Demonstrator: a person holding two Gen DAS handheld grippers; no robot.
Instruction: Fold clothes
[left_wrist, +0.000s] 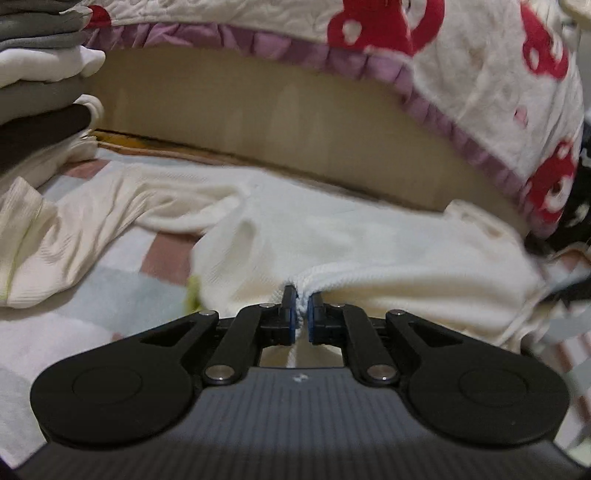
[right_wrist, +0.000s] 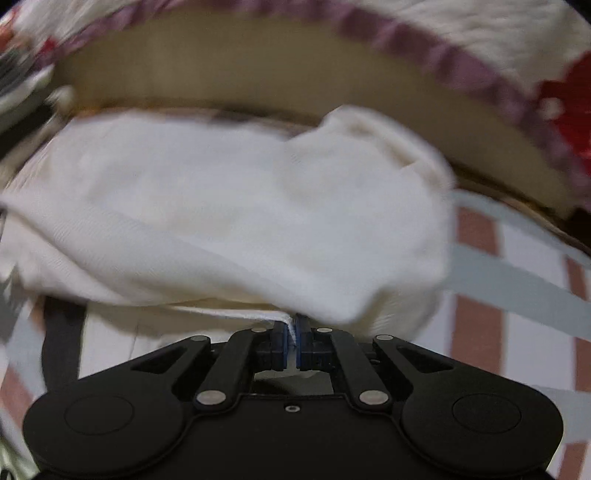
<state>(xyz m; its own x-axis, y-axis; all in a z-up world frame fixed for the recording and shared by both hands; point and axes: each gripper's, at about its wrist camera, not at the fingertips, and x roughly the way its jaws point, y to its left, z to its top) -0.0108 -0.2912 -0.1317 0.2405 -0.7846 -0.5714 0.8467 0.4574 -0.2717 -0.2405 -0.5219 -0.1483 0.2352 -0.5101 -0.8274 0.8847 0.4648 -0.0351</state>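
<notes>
A cream-white ribbed garment (left_wrist: 351, 243) lies spread on a checked bed sheet (left_wrist: 122, 280), one long sleeve (left_wrist: 74, 229) stretching to the left. My left gripper (left_wrist: 302, 299) is shut on a pinched edge of the garment. In the right wrist view the same white garment (right_wrist: 229, 206) is bunched and lifted in front, blurred. My right gripper (right_wrist: 294, 325) is shut on its near edge.
A stack of folded clothes (left_wrist: 44, 74) stands at the left. A tan bed base (left_wrist: 240, 107) runs across the back under a white quilt with red prints and a purple frill (left_wrist: 443, 48). The checked sheet (right_wrist: 517, 280) shows at the right.
</notes>
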